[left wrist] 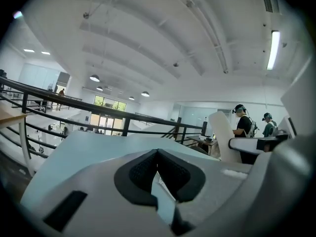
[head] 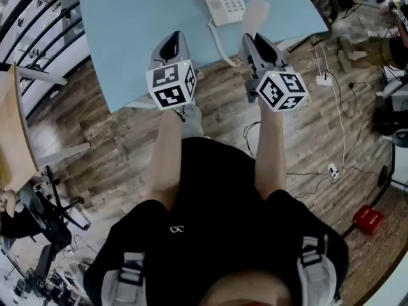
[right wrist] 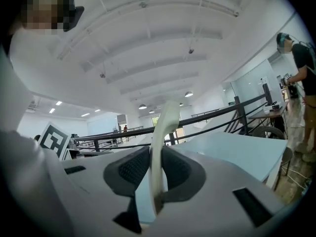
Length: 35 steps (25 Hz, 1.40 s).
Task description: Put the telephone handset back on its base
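The pale blue desk [head: 127, 37] stood over wooden floor [head: 127, 145]. The base [head: 224, 2] sat toward its far edge, shown only from my head. My right gripper [right wrist: 159, 157] clamped the handset [right wrist: 165, 127] near it; my left gripper [left wrist: 158, 157] was closed, empty.

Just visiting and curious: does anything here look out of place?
Yes: the cream plastic telephone handset is off its white keypad base on the pale blue table, clamped in the right tool, its cord dangling over the table edge.
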{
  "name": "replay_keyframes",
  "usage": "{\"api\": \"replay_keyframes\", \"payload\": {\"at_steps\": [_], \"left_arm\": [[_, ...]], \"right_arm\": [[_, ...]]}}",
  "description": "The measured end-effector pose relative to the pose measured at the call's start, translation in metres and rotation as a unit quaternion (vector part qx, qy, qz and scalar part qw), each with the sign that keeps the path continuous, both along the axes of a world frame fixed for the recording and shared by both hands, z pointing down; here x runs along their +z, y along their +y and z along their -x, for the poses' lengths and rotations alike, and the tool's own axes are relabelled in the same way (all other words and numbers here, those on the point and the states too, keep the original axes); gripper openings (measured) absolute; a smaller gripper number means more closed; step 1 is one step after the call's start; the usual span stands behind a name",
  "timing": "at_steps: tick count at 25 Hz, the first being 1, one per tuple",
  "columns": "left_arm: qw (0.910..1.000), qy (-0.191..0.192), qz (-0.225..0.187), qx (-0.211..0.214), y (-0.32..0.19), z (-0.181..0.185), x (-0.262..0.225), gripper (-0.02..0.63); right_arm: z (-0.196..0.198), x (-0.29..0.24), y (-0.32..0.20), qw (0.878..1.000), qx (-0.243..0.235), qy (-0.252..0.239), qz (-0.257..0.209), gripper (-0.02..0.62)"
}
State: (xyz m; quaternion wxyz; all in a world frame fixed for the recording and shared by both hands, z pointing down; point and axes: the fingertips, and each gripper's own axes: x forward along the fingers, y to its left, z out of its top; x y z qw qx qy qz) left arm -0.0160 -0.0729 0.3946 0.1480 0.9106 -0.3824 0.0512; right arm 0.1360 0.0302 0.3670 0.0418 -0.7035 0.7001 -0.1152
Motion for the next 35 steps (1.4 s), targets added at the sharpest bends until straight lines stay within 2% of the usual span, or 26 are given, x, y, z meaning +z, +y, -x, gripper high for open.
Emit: {"api": "replay_keyframes", "payload": {"at_steps": [5, 14, 22, 29, 33, 35], "left_arm": [[0.9993, -0.016, 0.021, 0.024, -0.058, -0.039, 0.02, 0.0], [0.9962, -0.022, 0.06, 0.059, -0.151, -0.1, 0.052, 0.0], [0.9919, -0.01, 0.091, 0.088, -0.181, -0.133, 0.073, 0.0], [0.9918, -0.02, 0.106, 0.069, -0.2, -0.135, 0.09, 0.0], [0.9917, -0.024, 0.124, 0.022, -0.23, -0.116, 0.101, 0.0], [0.9914, -0.033, 0.126, 0.013, -0.232, -0.111, 0.104, 0.0]], "right_arm": [[-0.028, 0.019, -0.06, 1.0, -0.012, -0.028, 0.004, 0.074], [-0.079, 0.052, -0.146, 0.997, 0.007, -0.054, 0.051, 0.072], [-0.087, 0.088, -0.176, 0.991, -0.036, -0.057, 0.118, 0.072], [-0.097, 0.137, -0.204, 0.977, -0.076, -0.076, 0.184, 0.072], [-0.098, 0.157, -0.226, 0.968, -0.116, -0.087, 0.206, 0.072], [-0.094, 0.166, -0.235, 0.962, -0.136, -0.082, 0.22, 0.072]]}}
